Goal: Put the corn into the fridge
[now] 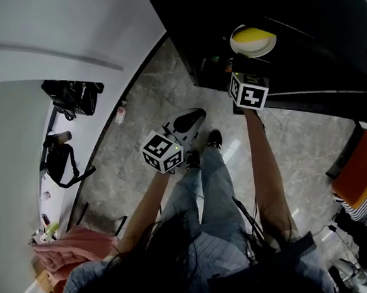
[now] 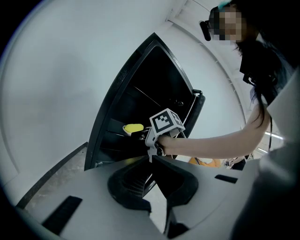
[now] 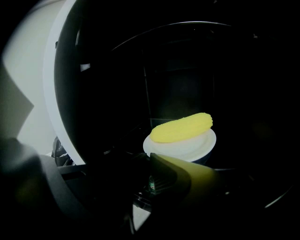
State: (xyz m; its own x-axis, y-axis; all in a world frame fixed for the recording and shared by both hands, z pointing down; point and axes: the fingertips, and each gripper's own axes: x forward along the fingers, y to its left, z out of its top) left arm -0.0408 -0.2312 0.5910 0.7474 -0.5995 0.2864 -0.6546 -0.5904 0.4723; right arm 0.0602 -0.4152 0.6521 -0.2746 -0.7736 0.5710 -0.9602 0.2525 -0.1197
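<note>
"Confirming the step: where is the yellow cob of corn point(image 3: 183, 127)?"

"It lies on the white round plate point(image 3: 187, 149), inside the black fridge point(image 1: 319, 33) at the far side. Step in hand, as judged: setting the plate on a shelf point(image 2: 111, 124). It is too dark to tell whether the plate already rests there. The right gripper point(image 3: 151, 159) has its jaws drawn narrow and appears to pinch the plate's near-left rim."

"Arm pose?"

"Right arm: stretched straight, reaching far into the fridge. Left arm: bent at the elbow, low and near, over the grey stone floor point(image 1: 136, 189). The left gripper point(image 2: 152, 161) is closed and carries nothing."

"Next move?"

"Judged: seat the plate flat, part the jaws, then withdraw straight back without dragging the rim."
</note>
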